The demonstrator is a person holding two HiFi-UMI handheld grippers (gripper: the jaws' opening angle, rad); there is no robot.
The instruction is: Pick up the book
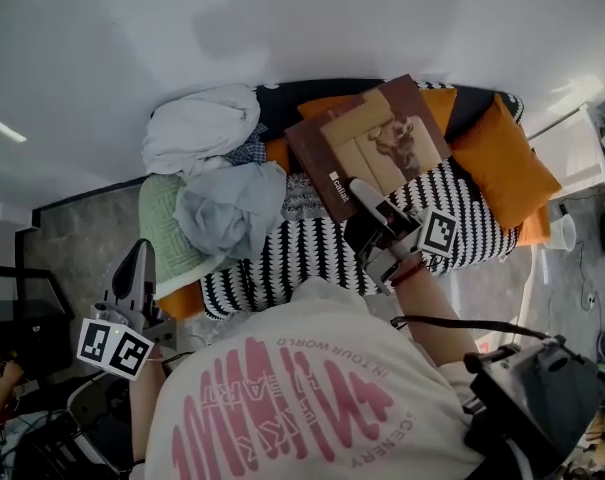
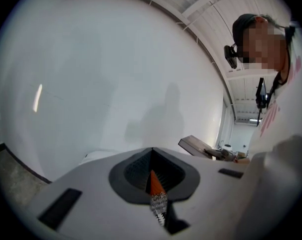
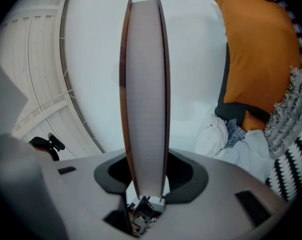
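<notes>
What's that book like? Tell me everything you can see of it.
The book is a large, fairly thick hardback with a dark brown cover, a tan picture panel and small white lettering near one corner. Its pale page block shows edge-on between the covers. The right tool clamps its near edge, holding it closed and tilted, apparently raised above the zigzag-patterned sofa.

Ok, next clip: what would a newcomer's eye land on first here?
The brown book, clamped in the right tool and held up over the black-and-white zigzag sofa, catches the eye first. Orange cushions glow along the sofa's back and right end, and a heap of clothes lies at its left end in the head view.
</notes>
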